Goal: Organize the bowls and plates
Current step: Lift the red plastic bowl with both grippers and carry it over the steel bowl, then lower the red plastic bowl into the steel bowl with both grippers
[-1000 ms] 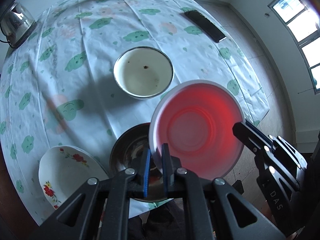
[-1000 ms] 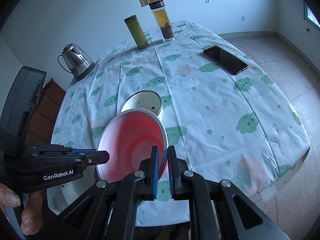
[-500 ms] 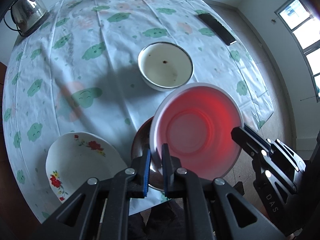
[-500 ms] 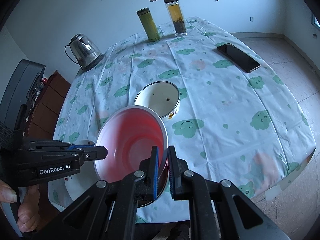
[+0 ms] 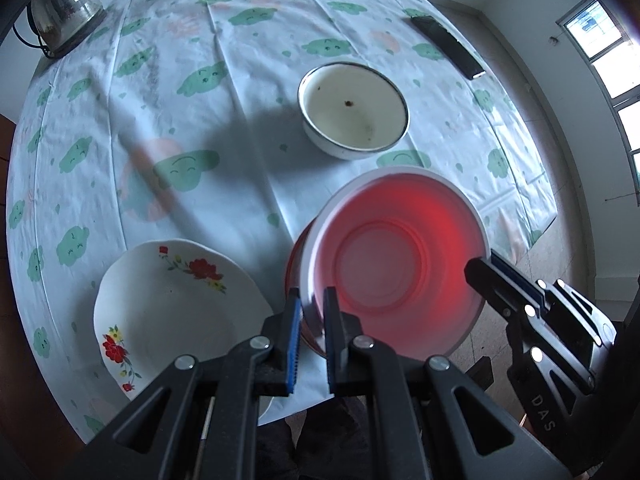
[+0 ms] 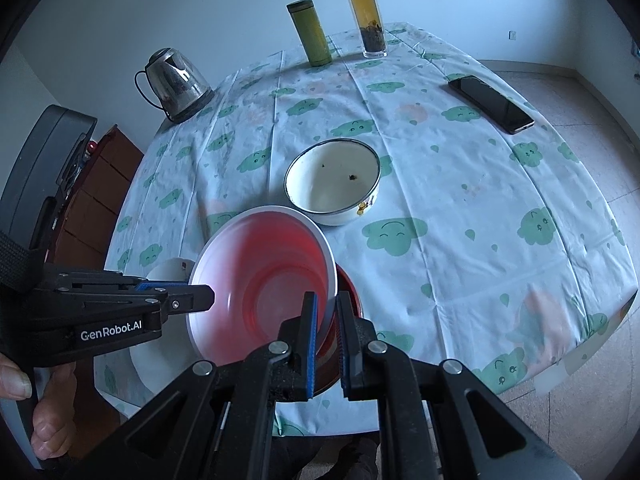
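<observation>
Round table with a white tablecloth (image 5: 248, 128) printed with green clouds fills both views; its near edge runs just below the grippers. Both the left gripper (image 5: 312, 308) and the right gripper (image 6: 326, 312) are clamped on opposite rim sides of the red plastic bowl (image 5: 396, 268), held over a dark red-rimmed bowl (image 6: 352, 296) near that edge. A flowered white plate (image 5: 168, 304) lies just beside it, a cream enamel bowl (image 5: 354, 114) stands behind. Kettle (image 6: 176, 84), two bottles (image 6: 314, 34) and black phone (image 6: 490, 104) are well apart, at the far side.

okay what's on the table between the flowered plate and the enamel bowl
Only bare tablecloth in shadow lies between the flowered plate and the enamel bowl, clearest in the left wrist view.
</observation>
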### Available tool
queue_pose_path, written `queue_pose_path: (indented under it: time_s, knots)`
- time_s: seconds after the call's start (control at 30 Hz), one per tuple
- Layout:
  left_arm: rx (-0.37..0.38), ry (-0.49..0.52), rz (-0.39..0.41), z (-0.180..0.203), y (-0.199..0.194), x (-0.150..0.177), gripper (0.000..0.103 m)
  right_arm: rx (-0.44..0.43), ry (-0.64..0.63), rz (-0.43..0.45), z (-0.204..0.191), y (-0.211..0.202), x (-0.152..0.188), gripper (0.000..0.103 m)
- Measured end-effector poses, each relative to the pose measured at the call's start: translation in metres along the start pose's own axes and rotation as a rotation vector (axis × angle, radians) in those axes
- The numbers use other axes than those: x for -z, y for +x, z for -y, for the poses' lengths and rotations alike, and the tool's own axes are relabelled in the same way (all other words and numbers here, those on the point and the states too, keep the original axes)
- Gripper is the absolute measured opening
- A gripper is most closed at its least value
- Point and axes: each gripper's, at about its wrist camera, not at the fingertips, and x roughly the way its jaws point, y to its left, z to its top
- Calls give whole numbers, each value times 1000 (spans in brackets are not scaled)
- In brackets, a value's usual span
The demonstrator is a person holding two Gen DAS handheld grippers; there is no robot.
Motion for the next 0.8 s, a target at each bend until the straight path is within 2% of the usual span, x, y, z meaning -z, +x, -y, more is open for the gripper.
queue_pose_path:
  time_s: [0.8]
  knots:
    - [-1, 7, -31, -5, 12, 5, 7, 13, 3, -32, -5, 10, 9, 11]
